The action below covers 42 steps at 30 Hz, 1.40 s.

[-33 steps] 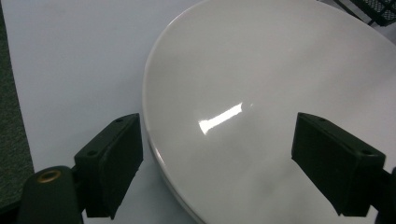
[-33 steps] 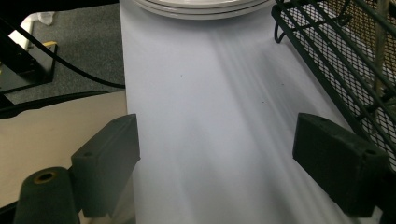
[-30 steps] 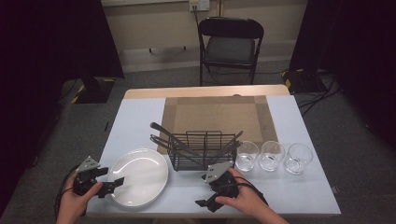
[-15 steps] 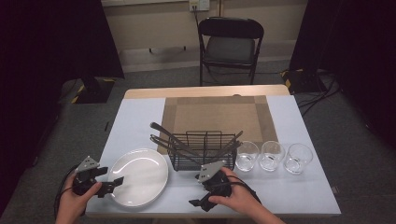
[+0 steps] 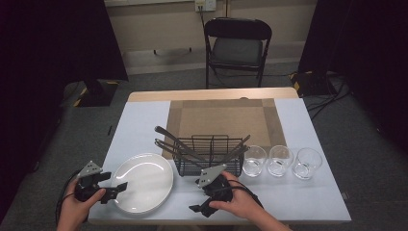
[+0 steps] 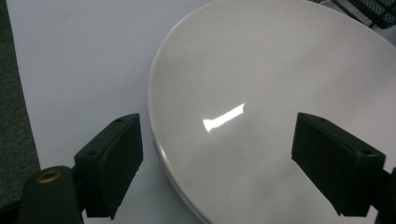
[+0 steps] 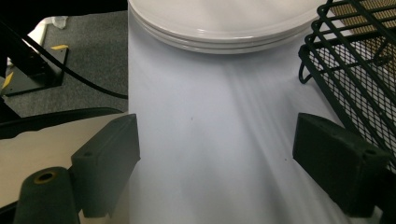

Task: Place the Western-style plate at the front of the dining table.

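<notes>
A stack of white plates [image 5: 144, 180] lies at the front left of the table. My left gripper [image 5: 118, 190] is open at the stack's left rim. In the left gripper view its jaws straddle that rim, one over the table, one over the top plate [image 6: 280, 93], gripper [image 6: 217, 163] holding nothing. My right gripper [image 5: 199, 207] is in front of the black wire basket [image 5: 209, 154], pointing left toward the plates. In the right gripper view it [image 7: 217, 163] is open over bare table, with the plates [image 7: 224, 18] ahead and the basket [image 7: 355, 70] at the right.
Several pieces of cutlery [image 5: 173, 137] lean out of the basket to the left. Three empty glasses [image 5: 280, 160] stand in a row right of it. A brown placemat [image 5: 223, 118] lies behind, and a black chair [image 5: 238, 45] stands beyond the table. The table's front edge is close to both hands.
My right gripper has shifted a little left and toward the front edge, turning toward the plates. The left gripper has barely moved.
</notes>
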Available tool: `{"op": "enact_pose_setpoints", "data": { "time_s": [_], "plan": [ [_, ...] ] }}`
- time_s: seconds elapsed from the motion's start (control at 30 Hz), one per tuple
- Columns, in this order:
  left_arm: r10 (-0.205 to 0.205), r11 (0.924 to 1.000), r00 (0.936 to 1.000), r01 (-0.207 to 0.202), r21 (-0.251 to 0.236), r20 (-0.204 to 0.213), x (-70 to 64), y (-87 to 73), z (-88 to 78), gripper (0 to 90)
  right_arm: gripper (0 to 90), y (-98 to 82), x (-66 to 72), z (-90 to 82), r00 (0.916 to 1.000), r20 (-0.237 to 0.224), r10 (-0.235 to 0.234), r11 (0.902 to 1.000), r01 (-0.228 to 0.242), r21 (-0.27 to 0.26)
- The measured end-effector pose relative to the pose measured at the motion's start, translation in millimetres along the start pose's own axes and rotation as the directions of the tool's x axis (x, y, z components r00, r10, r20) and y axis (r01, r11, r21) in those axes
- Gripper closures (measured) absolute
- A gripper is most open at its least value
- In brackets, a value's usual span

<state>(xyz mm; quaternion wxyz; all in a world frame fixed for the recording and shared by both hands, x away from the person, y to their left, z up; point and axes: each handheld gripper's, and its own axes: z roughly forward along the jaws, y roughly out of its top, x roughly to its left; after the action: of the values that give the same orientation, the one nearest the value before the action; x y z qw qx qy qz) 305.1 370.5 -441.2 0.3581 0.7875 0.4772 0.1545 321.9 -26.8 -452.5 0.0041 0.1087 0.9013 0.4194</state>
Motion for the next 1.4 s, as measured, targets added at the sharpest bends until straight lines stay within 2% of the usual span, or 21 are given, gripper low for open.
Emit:
{"op": "enact_pose_setpoints", "data": {
  "time_s": [0.67,0.97,1.4],
  "plan": [
    [0.002,1.0,1.0,-0.002,0.001,0.001,0.9,-0.6,-0.4,16.3,14.0,9.6,-0.3,11.2,0.9997,-0.008,-0.022,0.9997,0.022,0.003],
    [-0.004,1.0,1.0,0.004,0.007,0.0,2.2,-1.4,0.9,16.3,14.0,13.3,-1.4,15.5,0.9996,-0.026,-0.009,0.9999,0.009,-0.014],
    [-0.003,1.0,1.0,0.003,0.008,-0.005,4.1,-2.0,0.0,16.3,13.9,24.4,0.1,24.3,0.999,-0.032,-0.03,0.9993,0.03,-0.023]
  ]
}}
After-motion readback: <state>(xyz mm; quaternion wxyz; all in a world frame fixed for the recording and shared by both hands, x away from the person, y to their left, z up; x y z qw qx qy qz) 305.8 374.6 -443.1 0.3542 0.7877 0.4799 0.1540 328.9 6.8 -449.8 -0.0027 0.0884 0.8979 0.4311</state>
